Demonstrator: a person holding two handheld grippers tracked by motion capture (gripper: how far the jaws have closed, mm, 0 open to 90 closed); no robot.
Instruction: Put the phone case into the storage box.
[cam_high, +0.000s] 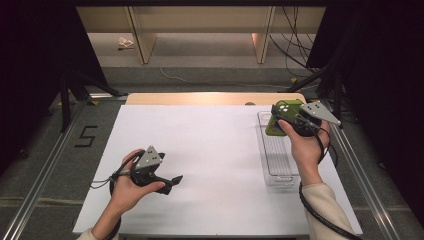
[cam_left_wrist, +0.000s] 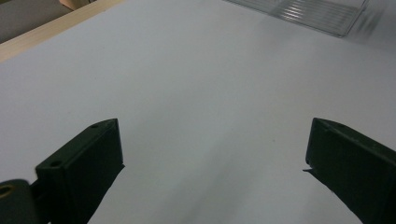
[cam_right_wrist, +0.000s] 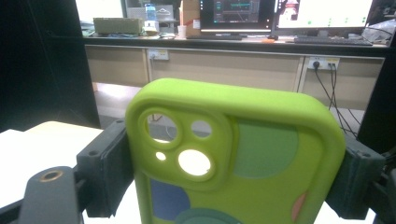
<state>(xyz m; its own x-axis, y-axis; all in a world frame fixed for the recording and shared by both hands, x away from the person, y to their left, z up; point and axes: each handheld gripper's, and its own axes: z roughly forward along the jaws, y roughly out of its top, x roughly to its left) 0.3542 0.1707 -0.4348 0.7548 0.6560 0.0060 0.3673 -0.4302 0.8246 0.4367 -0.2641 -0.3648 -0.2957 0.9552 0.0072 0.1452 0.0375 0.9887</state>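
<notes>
Fingers of the right gripper (cam_right_wrist: 233, 172) clamp the green phone case (cam_right_wrist: 243, 158) across its width, one black pad on each long edge, so the case's long axis runs out along the fingers and away from the hand. In the right gripper view its camera cut-outs sit at the upper left, meaning the top end of the case leads. In the high view the right gripper (cam_high: 277, 120) holds the phone case (cam_high: 280, 117) raised over the far end of the clear plastic tray (cam_high: 277, 172), which lies lengthwise on the white bench (cam_high: 210, 150), its long side running from the person outward. Case and tray appear roughly aligned, though the hand hides part of the case, so the exact angle is hard to judge. The tray lies directly below and toward the person from the case; lowering it would likely call for tipping the leading end down.

Across the bench, the left gripper (cam_high: 175, 180) rests low on the sheet, its fingers (cam_left_wrist: 84, 168) spread wide with nothing between them, well apart from the tray. The right hand is plainly the nearer one.
</notes>
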